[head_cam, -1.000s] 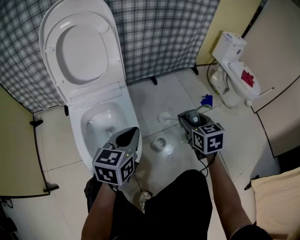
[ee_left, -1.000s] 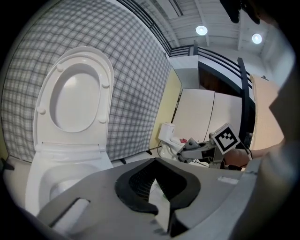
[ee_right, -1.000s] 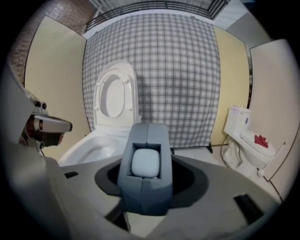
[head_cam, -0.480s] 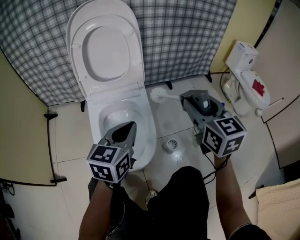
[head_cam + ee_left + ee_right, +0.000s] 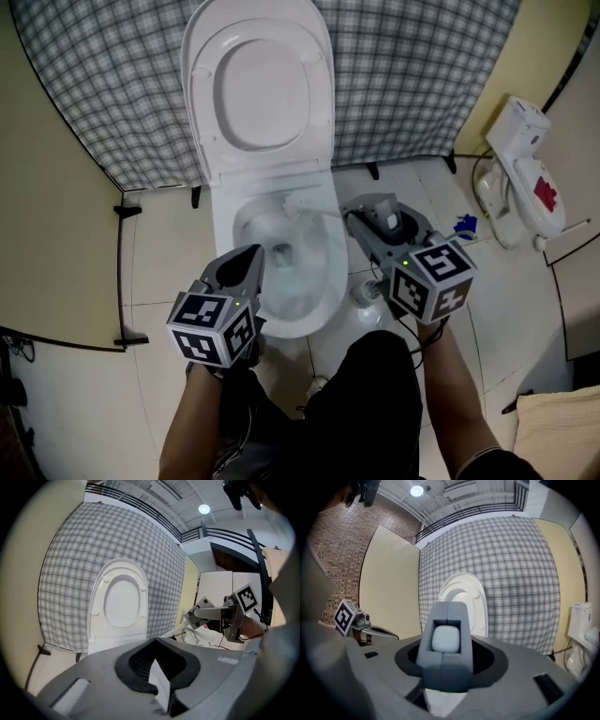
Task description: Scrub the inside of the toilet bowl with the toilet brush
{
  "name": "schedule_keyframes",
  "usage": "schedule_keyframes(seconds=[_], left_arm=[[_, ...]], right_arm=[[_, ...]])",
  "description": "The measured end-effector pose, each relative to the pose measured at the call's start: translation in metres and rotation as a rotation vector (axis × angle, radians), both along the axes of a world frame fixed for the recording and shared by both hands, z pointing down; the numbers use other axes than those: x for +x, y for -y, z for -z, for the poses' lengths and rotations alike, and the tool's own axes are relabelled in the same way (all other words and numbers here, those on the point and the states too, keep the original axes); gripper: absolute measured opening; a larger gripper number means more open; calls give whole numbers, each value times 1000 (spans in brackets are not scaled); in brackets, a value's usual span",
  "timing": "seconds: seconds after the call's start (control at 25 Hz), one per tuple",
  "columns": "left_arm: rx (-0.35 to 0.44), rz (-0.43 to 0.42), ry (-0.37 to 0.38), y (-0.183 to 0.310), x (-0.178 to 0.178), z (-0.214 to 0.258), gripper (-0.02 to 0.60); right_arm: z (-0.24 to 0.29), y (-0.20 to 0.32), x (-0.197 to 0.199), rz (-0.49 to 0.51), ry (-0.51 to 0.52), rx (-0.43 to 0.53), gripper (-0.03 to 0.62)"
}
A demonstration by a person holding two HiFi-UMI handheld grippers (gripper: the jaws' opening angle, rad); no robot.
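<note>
Head view: my right hand-held gripper (image 5: 356, 221) grips the brush (image 5: 296, 203) over the bowl (image 5: 335, 274); my left hand-held gripper (image 5: 254, 255) is closed, empty.

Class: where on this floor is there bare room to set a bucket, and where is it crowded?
Bare tiles left of the toilet, up to the yellow wall. Right side crowded: right claw with brush, drain, blue item, second toilet.
</note>
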State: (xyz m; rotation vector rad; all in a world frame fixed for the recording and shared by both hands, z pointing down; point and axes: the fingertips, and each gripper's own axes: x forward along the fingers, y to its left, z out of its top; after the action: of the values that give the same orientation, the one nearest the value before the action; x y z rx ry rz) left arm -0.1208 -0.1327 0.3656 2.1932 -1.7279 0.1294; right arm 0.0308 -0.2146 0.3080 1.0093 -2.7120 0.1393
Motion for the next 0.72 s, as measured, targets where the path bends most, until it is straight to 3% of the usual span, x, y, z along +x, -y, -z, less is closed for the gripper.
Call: schedule_keyframes(seconds=[0.28, 0.72], left_arm=[[-54, 35, -28, -4, -33, -19, 9], [-102, 44, -47, -8, -49, -53, 9]], right_arm=[[-60, 3, -52, 53, -113, -88, 225], [-132, 24, -90, 45, -219, -92, 227]])
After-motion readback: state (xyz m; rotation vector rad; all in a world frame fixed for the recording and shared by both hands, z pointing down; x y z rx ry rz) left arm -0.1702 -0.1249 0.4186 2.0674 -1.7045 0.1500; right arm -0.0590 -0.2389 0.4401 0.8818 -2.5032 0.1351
